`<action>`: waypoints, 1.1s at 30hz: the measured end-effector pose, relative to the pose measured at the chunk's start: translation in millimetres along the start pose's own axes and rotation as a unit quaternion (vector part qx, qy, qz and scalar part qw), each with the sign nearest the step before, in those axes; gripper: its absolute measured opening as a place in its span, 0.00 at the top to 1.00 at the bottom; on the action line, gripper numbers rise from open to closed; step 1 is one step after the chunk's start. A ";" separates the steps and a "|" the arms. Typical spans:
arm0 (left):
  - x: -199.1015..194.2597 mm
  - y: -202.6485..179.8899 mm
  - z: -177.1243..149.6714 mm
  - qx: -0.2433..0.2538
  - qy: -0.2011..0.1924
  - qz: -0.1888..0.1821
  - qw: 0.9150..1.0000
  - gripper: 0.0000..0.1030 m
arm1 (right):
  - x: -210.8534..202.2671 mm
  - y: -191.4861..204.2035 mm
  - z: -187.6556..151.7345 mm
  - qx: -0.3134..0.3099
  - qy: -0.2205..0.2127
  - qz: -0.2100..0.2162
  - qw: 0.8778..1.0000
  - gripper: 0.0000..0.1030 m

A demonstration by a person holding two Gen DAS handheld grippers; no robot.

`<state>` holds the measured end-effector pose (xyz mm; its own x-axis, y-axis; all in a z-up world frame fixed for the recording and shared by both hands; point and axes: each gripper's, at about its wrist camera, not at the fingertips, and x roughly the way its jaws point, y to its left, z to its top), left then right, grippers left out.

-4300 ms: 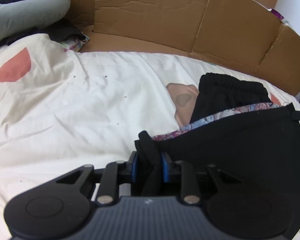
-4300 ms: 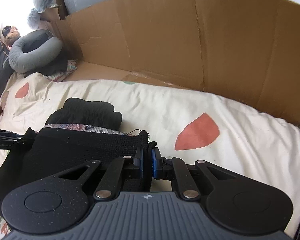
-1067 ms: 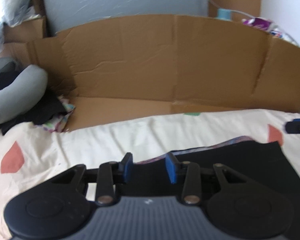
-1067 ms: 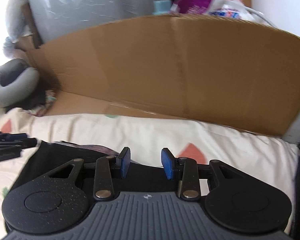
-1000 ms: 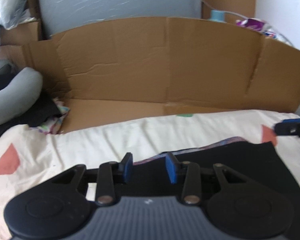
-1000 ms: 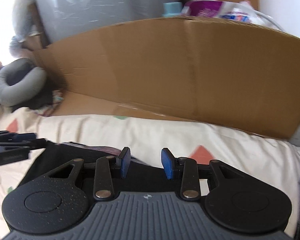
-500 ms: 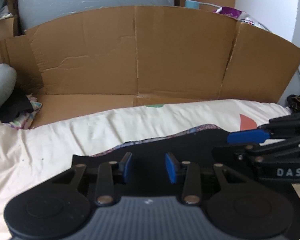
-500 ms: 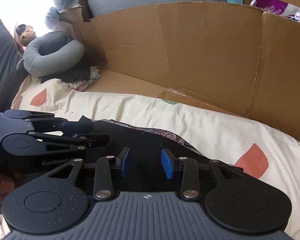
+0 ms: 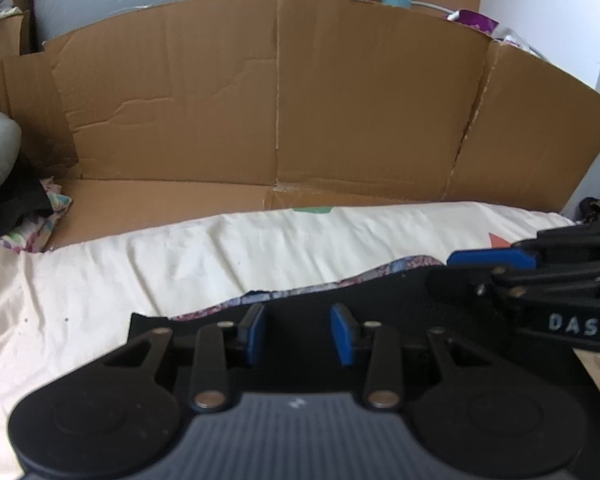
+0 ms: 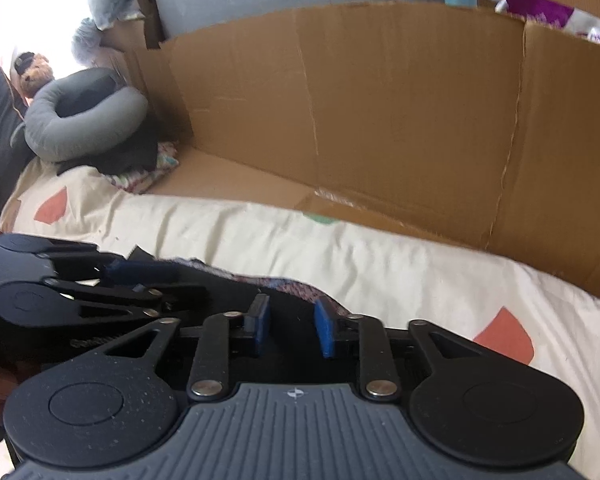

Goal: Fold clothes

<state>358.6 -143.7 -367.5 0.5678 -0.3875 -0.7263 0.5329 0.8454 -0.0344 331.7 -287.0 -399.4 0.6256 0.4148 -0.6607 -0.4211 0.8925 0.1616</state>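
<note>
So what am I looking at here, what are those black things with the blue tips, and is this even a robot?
No robot: a person holds a tool in each hand, each with its own camera looking along two blue-padded fingers. One picture is from the left hand-held gripper, the other from the right hand-held gripper; each also catches the other from the side. Below them a black garment with a patterned lining lies flat on a cream bedsheet with coral patches, in front of a brown cardboard wall. A grey neck pillow sits far left. Neither gripper holds anything; the right one's jaws have just been closing, with nothing pinched.
</note>
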 end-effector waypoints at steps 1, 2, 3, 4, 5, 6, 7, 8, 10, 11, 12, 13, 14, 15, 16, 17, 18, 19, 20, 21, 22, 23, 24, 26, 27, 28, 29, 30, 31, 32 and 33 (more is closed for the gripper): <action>1.4 -0.1 -0.6 0.001 0.001 0.000 1.000 0.62 | -1.8 2.0 0.4 -0.004 -0.005 0.002 1.000 0.75; 2.8 -1.0 -1.8 0.006 0.003 0.001 1.000 0.62 | -3.1 4.8 0.6 -0.011 -0.008 0.003 1.000 0.75; 4.5 -2.4 -2.2 0.012 0.006 0.003 1.000 0.62 | -4.1 7.9 0.7 -0.019 -0.011 0.002 1.000 0.75; 5.8 -3.5 -2.5 0.014 0.008 0.005 1.000 0.62 | -3.1 10.0 0.2 -0.025 -0.008 0.003 1.000 0.75; 7.1 -4.2 -2.7 0.015 0.011 0.006 1.000 0.62 | -1.1 11.5 -0.6 -0.028 -0.002 0.005 1.000 0.75; 8.0 -3.3 -2.7 0.011 0.012 0.005 1.000 0.62 | 1.0 13.1 -1.3 -0.032 0.004 0.007 0.999 0.75; 8.9 -2.3 -2.7 0.006 0.014 0.004 1.000 0.62 | 3.9 13.3 -3.1 -0.035 0.011 0.004 0.999 0.75; 9.8 -0.9 -2.9 0.002 0.015 0.001 1.000 0.62 | 7.3 12.9 -5.4 -0.037 0.019 -0.001 0.999 0.75; 11.2 1.8 -4.3 -0.002 0.017 -0.004 1.000 0.62 | 12.4 10.7 -10.2 -0.036 0.028 -0.001 0.999 0.75; 12.1 3.1 -4.9 -0.003 0.017 -0.006 1.000 0.62 | 15.0 9.7 -12.9 -0.036 0.033 -0.001 0.999 0.76; 12.7 3.5 -5.3 -0.004 0.018 -0.008 1.000 0.62 | 17.6 10.0 -16.2 -0.044 0.037 -0.002 0.998 0.76; 13.4 3.7 -5.5 -0.004 0.019 -0.009 1.000 0.62 | 19.1 11.6 -19.9 -0.056 0.036 -0.004 0.998 0.76; 14.2 3.0 -5.1 -0.001 0.021 -0.008 1.000 0.61 | 20.1 13.6 -23.8 -0.070 0.034 -0.006 0.997 0.76; 14.9 2.4 -4.7 0.001 0.022 -0.007 1.000 0.61 | 20.7 14.5 -26.1 -0.075 0.032 -0.007 0.997 0.76; 15.5 2.2 -4.1 0.004 0.023 -0.007 1.000 0.61 | 21.1 14.9 -27.7 -0.076 0.032 -0.008 0.997 0.76; 16.2 2.2 -3.6 0.005 0.024 -0.007 1.000 0.61 | 21.4 14.5 -27.9 -0.075 0.032 -0.008 0.997 0.76; 16.7 2.9 -3.4 0.004 0.024 -0.008 1.000 0.61 | 21.7 13.6 -27.5 -0.073 0.034 -0.007 0.997 0.76; 17.1 4.3 -3.0 0.000 0.025 -0.010 1.000 0.61 | 22.2 11.8 -27.2 -0.069 0.035 -0.004 0.997 0.76; 17.4 5.3 -2.6 -0.004 0.026 -0.012 1.000 0.61 | 22.8 9.4 -26.7 -0.064 0.035 0.000 0.997 0.76; 16.9 4.8 -2.4 -0.006 0.027 -0.011 1.000 0.61 | 23.0 7.4 -26.6 -0.060 0.035 0.005 0.998 0.76; 16.4 4.4 -2.2 -0.008 0.027 -0.010 1.000 0.61 | 22.9 5.7 -26.8 -0.058 0.035 0.009 0.998 0.76; 15.9 3.9 -2.0 -0.010 0.028 -0.009 1.000 0.61 | 22.7 5.8 -27.0 -0.060 0.034 0.010 0.998 0.76; 15.4 3.4 -1.8 -0.012 0.029 -0.007 0.999 0.61 | 22.6 7.2 -27.4 -0.063 0.034 0.008 0.997 0.76; 14.3 2.7 -1.1 -0.017 0.030 -0.005 0.999 0.61 | 22.4 9.6 -26.8 -0.060 0.035 0.002 0.998 0.75; 13.2 3.4 0.7 -0.022 0.029 -0.004 0.999 0.61 | 22.4 10.8 -25.5 -0.056 0.036 -0.002 0.998 0.75; 10.7 4.3 2.4 -0.030 0.026 -0.002 0.999 0.61 | 21.4 12.1 -23.4 -0.055 0.036 -0.005 0.998 0.74; 7.7 5.0 3.8 -0.037 0.023 0.000 0.999 0.60 | 18.5 12.8 -20.7 -0.052 0.030 -0.006 0.998 0.74; 2.8 5.1 4.0 -0.040 0.018 0.001 0.999 0.57 | 13.9 12.5 -17.8 -0.046 0.023 -0.004 0.999 0.74; -2.2 4.8 4.0 -0.042 0.013 0.003 0.999 0.55 | 8.7 11.9 -14.8 -0.038 0.015 -0.001 0.999 0.73; -8.0 2.7 2.8 -0.032 0.007 0.004 0.999 0.54 | 3.5 12.4 -13.1 -0.036 0.008 0.004 0.999 0.73; -13.7 0.4 1.5 -0.022 0.001 0.005 1.000 0.54 | -1.6 13.4 -12.1 -0.038 0.002 0.009 0.999 0.73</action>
<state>352.0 -138.6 -356.5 0.5715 -0.3776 -0.7285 0.4987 0.8649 -0.0571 317.1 -277.8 -405.1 0.6147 0.4296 -0.6615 -0.4804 0.8691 0.1180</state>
